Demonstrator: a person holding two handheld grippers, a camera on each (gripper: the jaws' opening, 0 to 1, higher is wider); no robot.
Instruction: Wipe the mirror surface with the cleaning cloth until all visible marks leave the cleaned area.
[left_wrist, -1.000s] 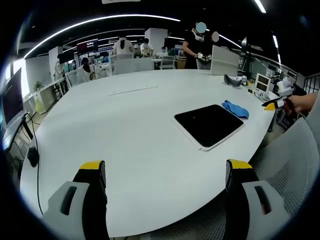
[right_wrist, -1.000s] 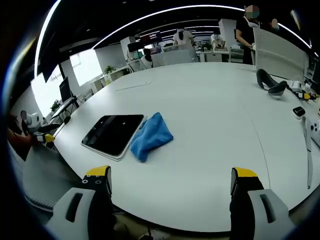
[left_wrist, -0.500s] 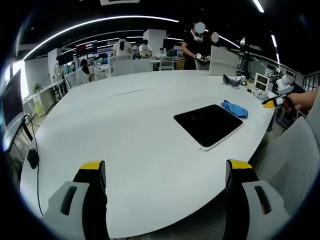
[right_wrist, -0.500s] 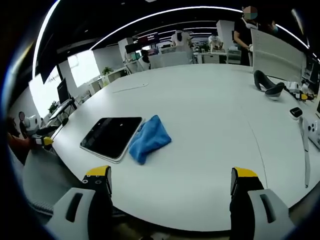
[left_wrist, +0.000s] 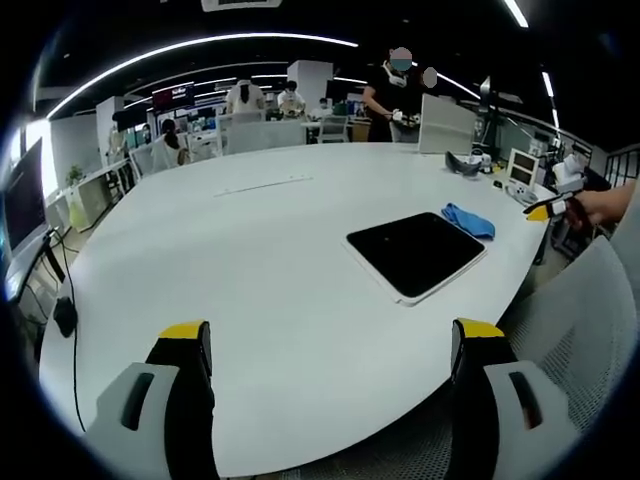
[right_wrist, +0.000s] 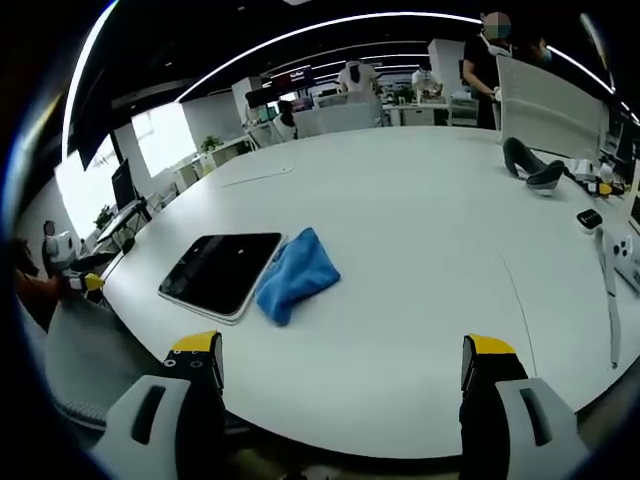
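Since the earlier frames little has moved: both views have shifted only slightly with the hands, and the mirror and cloth lie where they lay on the table. In the left gripper view the left gripper (left_wrist: 330, 350) hangs over the near edge of the white table (left_wrist: 250, 250) with its yellow-tipped fingers (left_wrist: 185, 335) set wide apart and nothing between them. The mirror (left_wrist: 415, 250), a dark panel in a pale frame, lies flat well ahead of the fingers and off toward the right-hand one; the blue cleaning cloth (left_wrist: 468, 218) lies just beyond its far corner, touching or nearly touching the frame. The right gripper's yellow tip (left_wrist: 545, 210), held in a hand, shows at the far right past the table edge. In the right gripper view the right gripper (right_wrist: 340, 360) is likewise spread open and empty. Here the mirror (right_wrist: 220, 272) lies ahead of the left-hand finger (right_wrist: 195, 350), and the cloth (right_wrist: 295, 275), bunched, rests against the mirror's edge on the side nearer the gap between the fingers. A dark curved object (right_wrist: 530, 170) sits far off on the table.
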